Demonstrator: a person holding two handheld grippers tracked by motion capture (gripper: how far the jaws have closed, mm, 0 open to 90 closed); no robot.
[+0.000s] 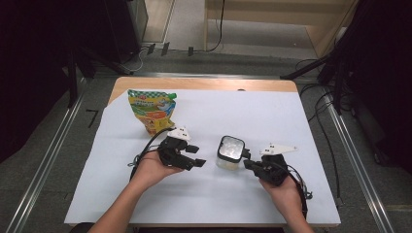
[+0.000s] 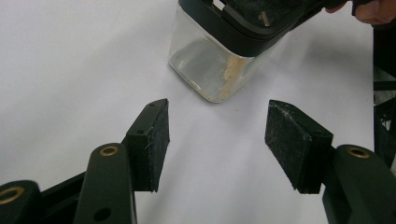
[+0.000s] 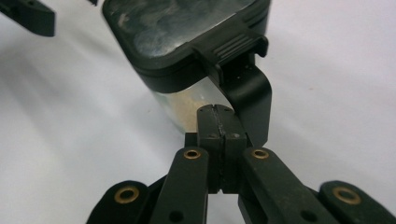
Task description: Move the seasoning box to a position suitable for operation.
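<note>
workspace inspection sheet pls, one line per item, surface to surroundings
surface: white sheet over a wooden table.
job's things: clear jar with a dark latch lid, upright, a little pale powder inside.
clutter: colourful pouch standing at the back left.
grippers: left gripper open, nothing between its pads, aimed at the jar; right gripper shut, tips at the jar's latch, contact unclear.
cables: black cable trails from the left gripper; more cables on the floor at right.
surroundings: metal rails on both sides, dark equipment behind.
</note>
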